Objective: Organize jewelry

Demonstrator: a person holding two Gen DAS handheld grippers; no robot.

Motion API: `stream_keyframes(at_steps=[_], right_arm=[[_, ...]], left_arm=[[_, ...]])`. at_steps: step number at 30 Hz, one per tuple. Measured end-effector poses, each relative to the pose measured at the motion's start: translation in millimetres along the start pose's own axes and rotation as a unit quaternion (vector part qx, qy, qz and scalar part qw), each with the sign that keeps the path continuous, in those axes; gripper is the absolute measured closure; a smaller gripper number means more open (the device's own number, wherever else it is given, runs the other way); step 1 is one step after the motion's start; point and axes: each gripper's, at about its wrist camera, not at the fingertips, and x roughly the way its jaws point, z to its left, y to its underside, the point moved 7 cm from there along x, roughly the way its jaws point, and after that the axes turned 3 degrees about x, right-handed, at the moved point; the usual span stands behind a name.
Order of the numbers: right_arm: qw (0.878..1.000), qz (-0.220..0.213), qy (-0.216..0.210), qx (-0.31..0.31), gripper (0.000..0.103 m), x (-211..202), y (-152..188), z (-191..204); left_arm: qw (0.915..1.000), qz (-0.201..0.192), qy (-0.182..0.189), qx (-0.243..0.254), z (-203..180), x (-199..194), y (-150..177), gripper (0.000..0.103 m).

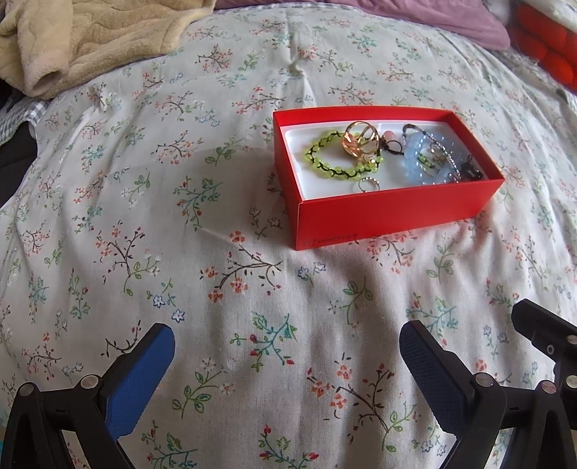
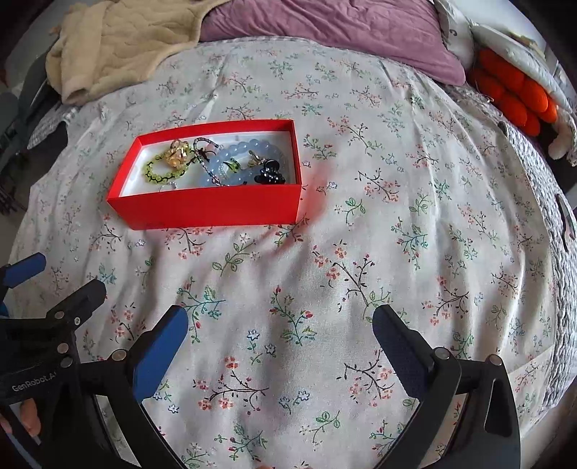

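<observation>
A red box (image 1: 389, 213) with a white inside lies on the floral bedspread; it also shows in the right wrist view (image 2: 205, 209). In it lie a green bead bracelet (image 1: 324, 167), a gold ornament (image 1: 360, 142), a blue bead bracelet (image 1: 414, 162), a small silver ring (image 1: 368, 184) and a black piece (image 2: 269, 173). My left gripper (image 1: 286, 335) is open and empty, well in front of the box. My right gripper (image 2: 281, 317) is open and empty, in front of the box and to its right. The left gripper shows at the right wrist view's left edge (image 2: 21, 270).
A beige blanket (image 1: 90, 36) lies at the back left. A purple pillow (image 2: 324, 32) lies at the back. An orange knitted item (image 2: 515, 93) sits at the back right by the bed's edge. The floral bedspread (image 1: 180, 216) surrounds the box.
</observation>
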Motion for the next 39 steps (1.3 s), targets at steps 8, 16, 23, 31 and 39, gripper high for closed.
stream_keyframes(at_steps=[8, 16, 23, 31, 39], right_arm=[[1.0, 0.001, 0.0, 0.002, 0.0, 0.9, 0.0, -0.9], [1.0, 0.002, 0.0, 0.006, 0.0, 0.4, 1.1, -2.1], [1.0, 0.002, 0.0, 0.006, 0.0, 0.4, 0.9, -2.9], [1.0, 0.006, 0.002, 0.011, 0.0, 0.6, 2.8, -5.9], [1.0, 0.007, 0.001, 0.013, 0.0, 1.1, 2.9, -6.0]], left_arm=[[1.0, 0.004, 0.0, 0.004, -1.9, 1.5, 1.2, 0.001], [1.0, 0.004, -0.002, 0.007, -2.8, 2.1, 1.2, 0.001], [0.9999, 0.004, -0.003, 0.009, -2.7, 2.8, 1.9, 0.001], [0.9999, 0.004, -0.005, 0.009, -2.4, 3.3, 2.1, 0.001], [0.9999, 0.005, -0.005, 0.009, -2.2, 3.3, 1.7, 0.001]])
